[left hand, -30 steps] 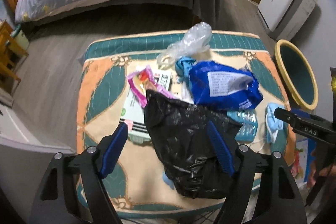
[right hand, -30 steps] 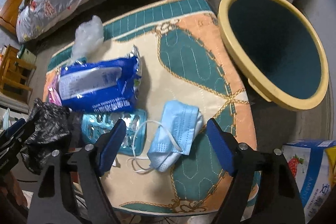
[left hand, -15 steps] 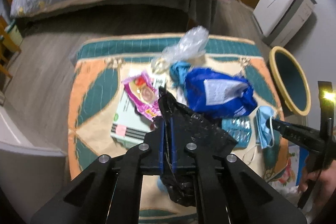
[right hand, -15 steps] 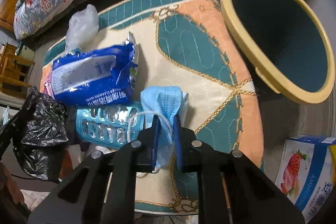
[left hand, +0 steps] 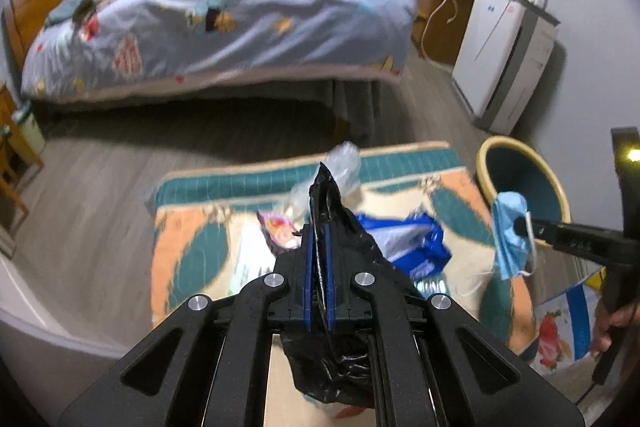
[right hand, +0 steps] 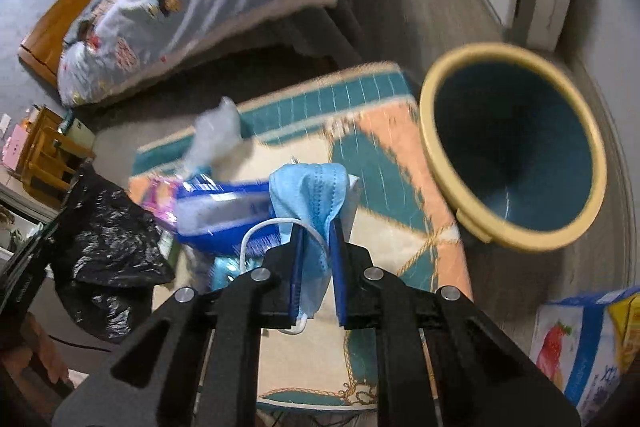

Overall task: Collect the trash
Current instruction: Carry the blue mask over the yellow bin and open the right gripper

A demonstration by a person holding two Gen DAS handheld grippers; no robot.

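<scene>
The left tongs (left hand: 318,267) are clamped on a fold of the black bin bag (left hand: 344,343), which hangs limp below them over the near edge of the worktop (left hand: 188,259). It looks thin, light and slippery, so a bunched fold near the mouth is the sensible place to hold it. The right tongs (right hand: 316,267) are pinched on the blue face mask (right hand: 310,191), lifted clear of the worktop, its white ear loop (right hand: 262,233) dangling. The mask is soft and nearly weightless; gripping the pleated middle rather than the loop should stop it swinging. Beyond them on the worktop lie a blue wipes packet (right hand: 224,211), a pink wrapper (left hand: 278,229) and a clear plastic bag (right hand: 218,137). The yellow-rimmed bin (right hand: 512,147) stands just beside the worktop on the right, the bed (left hand: 216,19) farther off
</scene>
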